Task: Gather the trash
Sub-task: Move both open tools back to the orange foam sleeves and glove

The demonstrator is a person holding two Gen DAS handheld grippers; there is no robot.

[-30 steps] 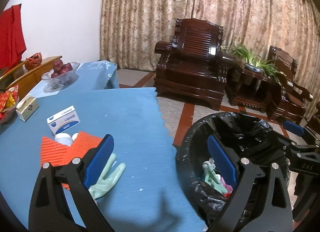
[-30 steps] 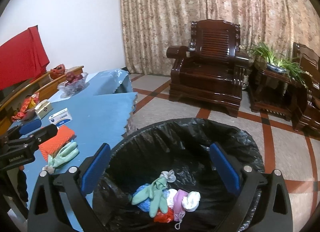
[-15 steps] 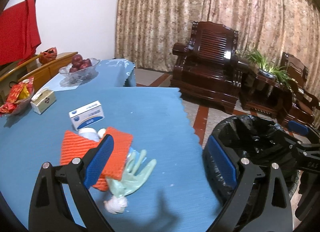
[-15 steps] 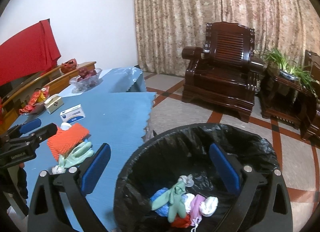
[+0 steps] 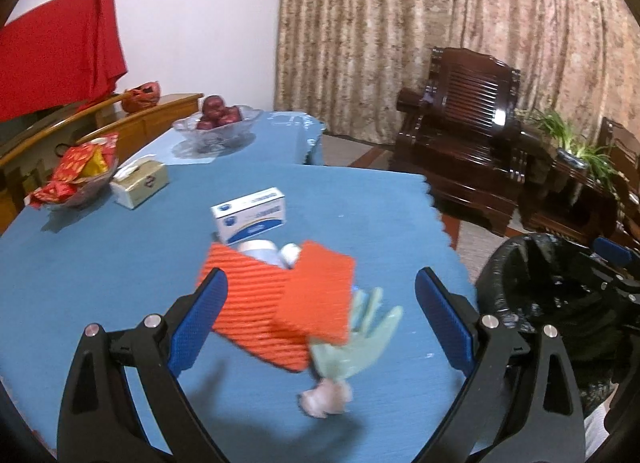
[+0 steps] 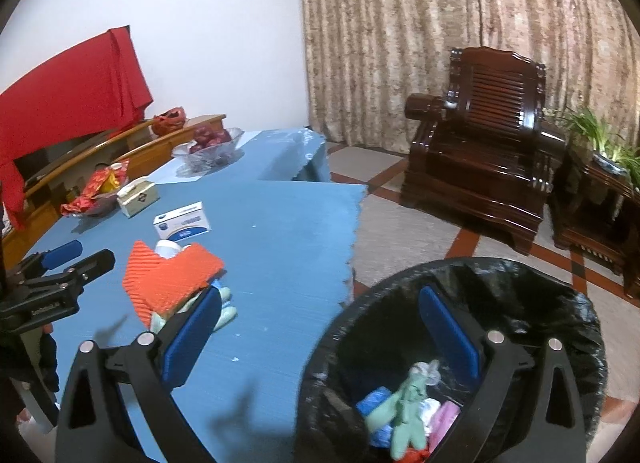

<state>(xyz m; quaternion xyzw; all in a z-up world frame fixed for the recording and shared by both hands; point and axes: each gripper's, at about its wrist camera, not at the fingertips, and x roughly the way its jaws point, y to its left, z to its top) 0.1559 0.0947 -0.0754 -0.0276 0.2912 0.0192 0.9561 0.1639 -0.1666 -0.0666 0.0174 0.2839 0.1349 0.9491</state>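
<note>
On the blue table (image 5: 120,263) lies a pile of trash: two orange ribbed foam pieces (image 5: 288,303), a pale green glove (image 5: 356,339), a small crumpled white-pink wad (image 5: 326,401) and a white cup (image 5: 260,251) half under the foam. My left gripper (image 5: 320,323) is open and empty, hovering over this pile. My right gripper (image 6: 320,335) is open and empty, at the rim of the black-bagged bin (image 6: 560,303), which holds a green glove (image 6: 404,415) and other trash. The bin also shows in the left wrist view (image 5: 552,295).
A blue-and-white box (image 5: 250,215), a tissue box (image 5: 140,183), a bowl of red wrappers (image 5: 76,179) and a glass fruit bowl (image 5: 216,123) stand further back on the table. Dark wooden armchairs (image 6: 480,143) and a potted plant (image 6: 608,151) stand beyond on the tiled floor.
My left gripper has swung left from the bin to above the orange foam and glove pile. The right gripper has shifted left, bin now at its right.
</note>
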